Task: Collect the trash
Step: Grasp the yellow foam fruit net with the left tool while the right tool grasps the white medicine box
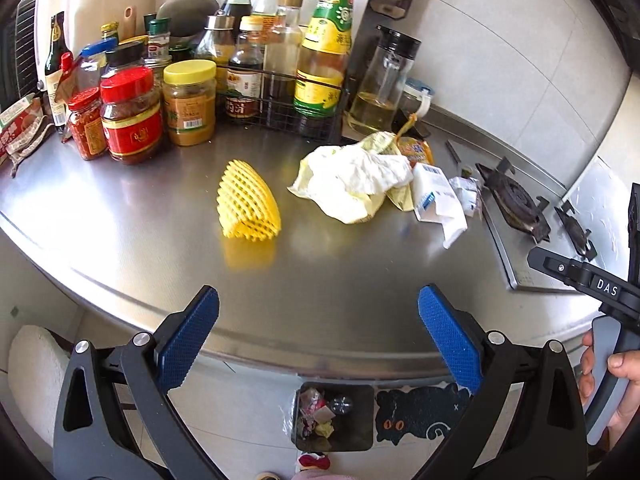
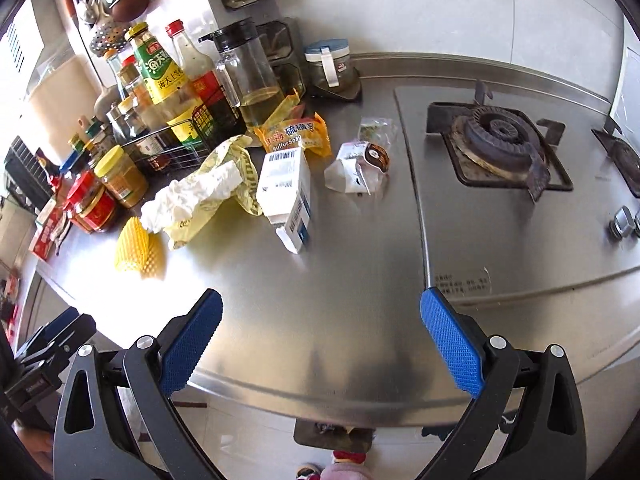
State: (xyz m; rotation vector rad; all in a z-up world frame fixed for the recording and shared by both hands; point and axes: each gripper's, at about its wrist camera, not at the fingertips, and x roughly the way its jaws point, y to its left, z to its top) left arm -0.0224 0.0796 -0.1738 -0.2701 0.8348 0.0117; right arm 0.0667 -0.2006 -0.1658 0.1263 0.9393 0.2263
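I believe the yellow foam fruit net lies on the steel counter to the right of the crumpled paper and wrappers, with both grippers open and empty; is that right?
Not quite: the yellow foam fruit net lies to the left of the crumpled paper and wrappers, as the left wrist view shows. The rest holds: it lies on the steel counter, and the left gripper and right gripper are open and empty.

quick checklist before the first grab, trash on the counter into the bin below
1. Left gripper open and empty: ok.
2. Right gripper open and empty: ok.
3. Yellow foam net lies apart from the jars, free to grasp: ok.
4. White box leans against the crumpled yellow bag, so lifting one may drag the other: not ok.
5. Bin on the floor below the counter edge, open at the top, trash already inside: ok.
6. Room left in the bin for all the pieces: cannot tell.
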